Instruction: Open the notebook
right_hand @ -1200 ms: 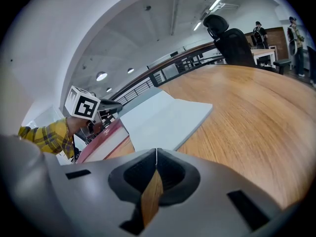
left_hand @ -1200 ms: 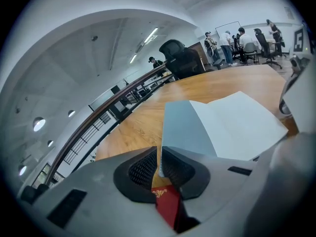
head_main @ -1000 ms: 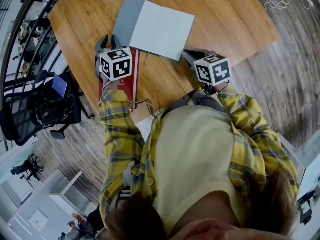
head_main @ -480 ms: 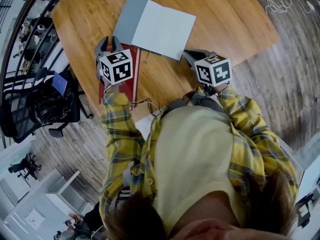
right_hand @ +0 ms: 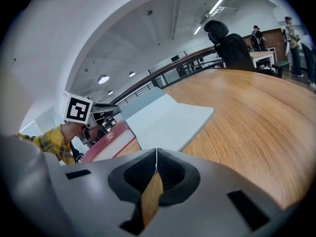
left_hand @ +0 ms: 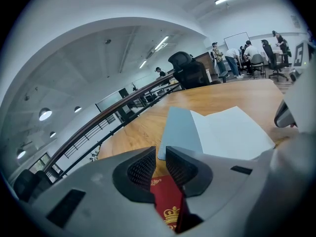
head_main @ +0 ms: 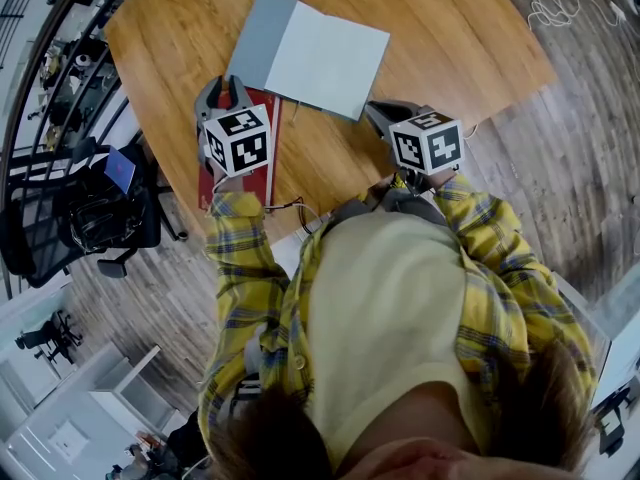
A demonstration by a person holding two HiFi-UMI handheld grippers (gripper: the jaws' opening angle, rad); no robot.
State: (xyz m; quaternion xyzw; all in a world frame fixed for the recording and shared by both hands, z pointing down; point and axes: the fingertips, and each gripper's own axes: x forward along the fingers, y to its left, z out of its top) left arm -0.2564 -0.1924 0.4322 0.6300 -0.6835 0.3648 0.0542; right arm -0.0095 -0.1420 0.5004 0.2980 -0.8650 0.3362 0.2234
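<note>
The notebook lies open on the wooden table, its grey cover folded out to the left and a blank white page facing up. My left gripper hovers over a red book just left of the notebook, jaws a narrow gap apart with nothing between them. In the left gripper view the gripper points at the notebook, with the red book under it. My right gripper sits at the notebook's near right corner, shut and empty. The right gripper view shows the gripper and the notebook.
The table's near edge runs just behind both grippers. A black office chair stands on the floor to the left, and a white cable lies on the floor at the far right. People sit at desks far behind the table.
My left gripper has shifted slightly right and toward me over the red book. The notebook and the right gripper have stayed put.
</note>
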